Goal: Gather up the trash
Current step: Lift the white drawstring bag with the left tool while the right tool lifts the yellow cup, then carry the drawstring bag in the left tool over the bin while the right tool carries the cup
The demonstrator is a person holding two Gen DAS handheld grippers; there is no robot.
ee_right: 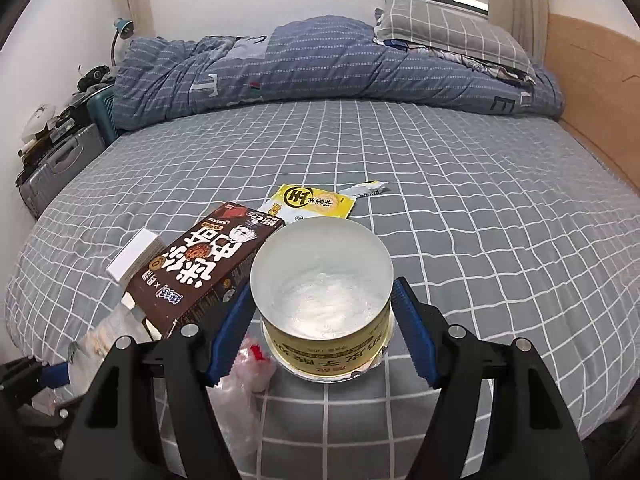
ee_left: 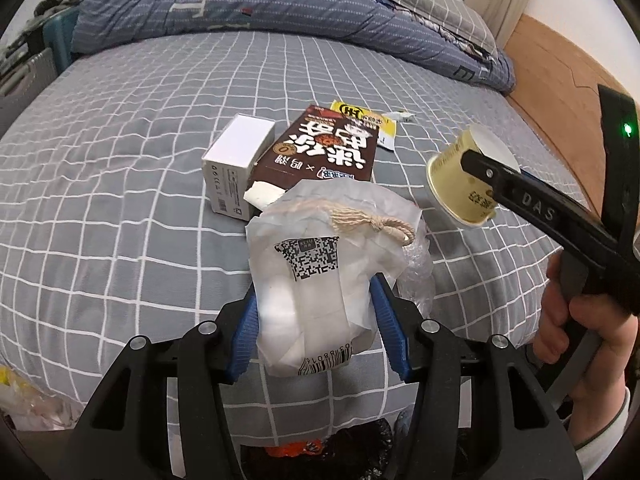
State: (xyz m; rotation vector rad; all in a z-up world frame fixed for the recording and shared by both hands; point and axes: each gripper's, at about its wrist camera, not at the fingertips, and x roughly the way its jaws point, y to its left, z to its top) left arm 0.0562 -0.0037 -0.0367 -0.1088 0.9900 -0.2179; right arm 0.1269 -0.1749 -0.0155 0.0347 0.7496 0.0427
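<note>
My left gripper (ee_left: pixel 316 312) is shut on a crumpled white paper bag (ee_left: pixel 320 272) with a QR label and a rope tie, lifted above the bed. My right gripper (ee_right: pixel 320 320) is shut on a yellow paper cup (ee_right: pixel 322 292), its empty inside facing the camera; from the left wrist view that cup (ee_left: pixel 460 184) hangs at the right in the black fingers (ee_left: pixel 492 176). On the checked sheet lie a brown snack box (ee_left: pixel 324 148), a small white box (ee_left: pixel 236 160), a yellow sachet (ee_right: pixel 312 202) and a small torn wrapper (ee_right: pixel 368 190).
A clear plastic bag (ee_right: pixel 244 376) with a red bit lies on the sheet below the cup. The rolled blue quilt (ee_right: pixel 320 68) and pillow (ee_right: pixel 452 28) fill the far side of the bed. A wooden headboard (ee_right: pixel 592 92) runs along the right; suitcases (ee_right: pixel 56 172) stand at the left.
</note>
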